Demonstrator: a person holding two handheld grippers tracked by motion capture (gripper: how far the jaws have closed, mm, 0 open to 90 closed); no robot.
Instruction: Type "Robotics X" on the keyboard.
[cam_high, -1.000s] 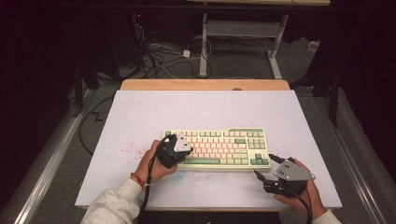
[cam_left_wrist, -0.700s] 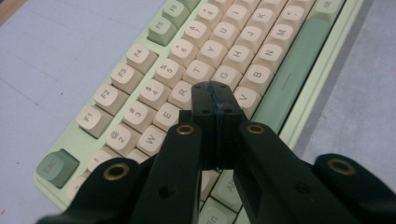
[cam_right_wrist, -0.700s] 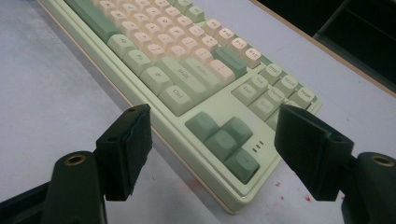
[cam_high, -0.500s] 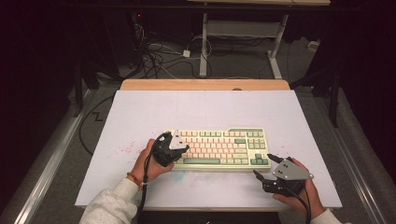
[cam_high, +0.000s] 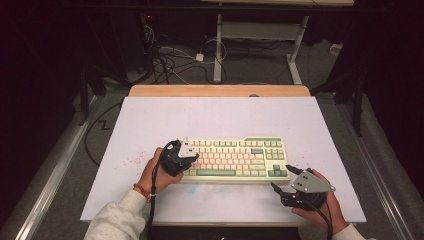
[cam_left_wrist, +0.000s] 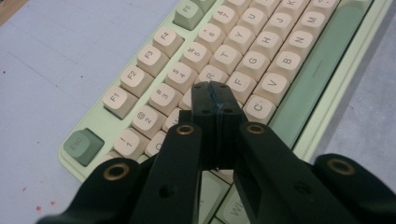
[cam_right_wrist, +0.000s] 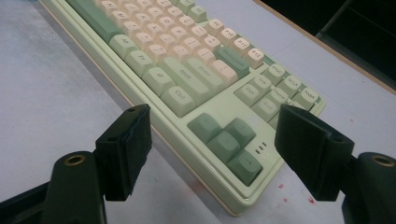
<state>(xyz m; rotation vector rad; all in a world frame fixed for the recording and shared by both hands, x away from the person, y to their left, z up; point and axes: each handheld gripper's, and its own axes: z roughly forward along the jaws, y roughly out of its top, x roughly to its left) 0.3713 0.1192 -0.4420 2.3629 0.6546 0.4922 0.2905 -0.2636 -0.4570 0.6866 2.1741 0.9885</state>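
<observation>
Now | left claw (cam_left_wrist: 215, 95) closed over keyboard (cam_high: 235, 159) | right claw (cam_right_wrist: 212, 154) wide beside corner

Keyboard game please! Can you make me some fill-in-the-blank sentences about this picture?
1. The left gripper has its jaws ___ above the letter keys.
2. The right gripper has its jaws ___.
3. The keyboard lies on a ___ table.
4. The spacebar is coloured ___.

Missing words: shut, open, white, green
</observation>
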